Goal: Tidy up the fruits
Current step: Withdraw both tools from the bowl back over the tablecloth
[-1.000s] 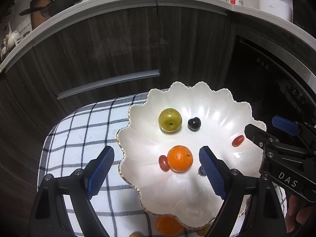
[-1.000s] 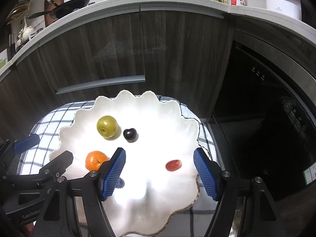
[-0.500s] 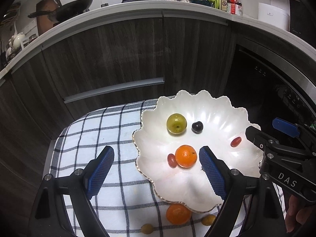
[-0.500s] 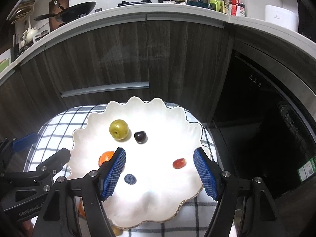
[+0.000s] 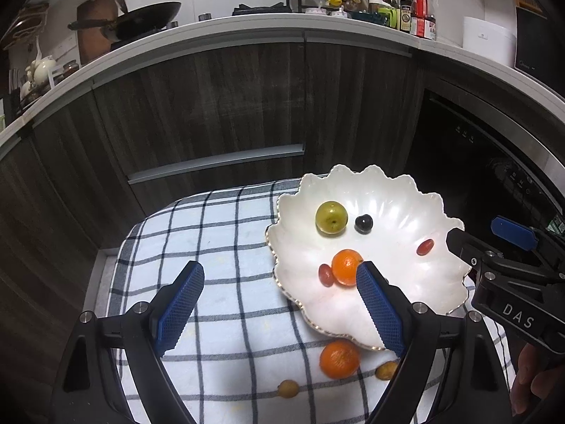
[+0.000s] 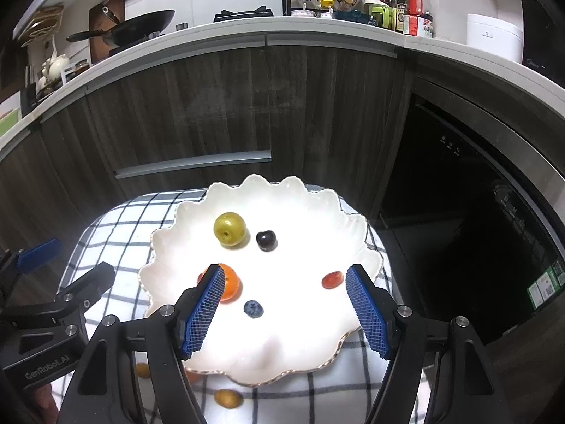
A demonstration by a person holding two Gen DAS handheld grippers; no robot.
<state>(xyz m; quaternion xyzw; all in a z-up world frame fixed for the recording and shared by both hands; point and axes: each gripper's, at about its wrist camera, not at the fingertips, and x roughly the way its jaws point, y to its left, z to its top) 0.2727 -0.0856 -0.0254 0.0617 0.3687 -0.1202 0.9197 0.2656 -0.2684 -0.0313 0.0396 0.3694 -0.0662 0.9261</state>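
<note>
A white scalloped plate (image 5: pixel 416 304) (image 6: pixel 303 339) sits on a checked cloth. It holds a green plum (image 5: pixel 331 217) (image 6: pixel 230 228), a dark cherry (image 5: pixel 363 223) (image 6: pixel 266 240), an orange mandarin (image 5: pixel 346 266) (image 6: pixel 231 284), two red grapes (image 5: pixel 425 246) (image 5: pixel 325 275) and a blueberry (image 6: pixel 253 308). Off the plate lie a second mandarin (image 5: pixel 339 358) and two small yellow fruits (image 5: pixel 287 388) (image 5: pixel 386 370). My left gripper (image 5: pixel 279 304) hangs open and empty over the cloth and the plate's left rim. My right gripper (image 6: pixel 284 309) hangs open and empty above the plate.
The checked cloth (image 5: pixel 219 247) covers a small low table in front of dark wooden cabinets (image 5: pixel 219 106). A black appliance front (image 6: pixel 459 183) stands to the right. A counter above carries a wok (image 5: pixel 141 21) and several bottles.
Both grippers have drawn back and up from the plate, so more cloth and the fruits in front of the plate show. Neither pair of jaws has changed its opening.
</note>
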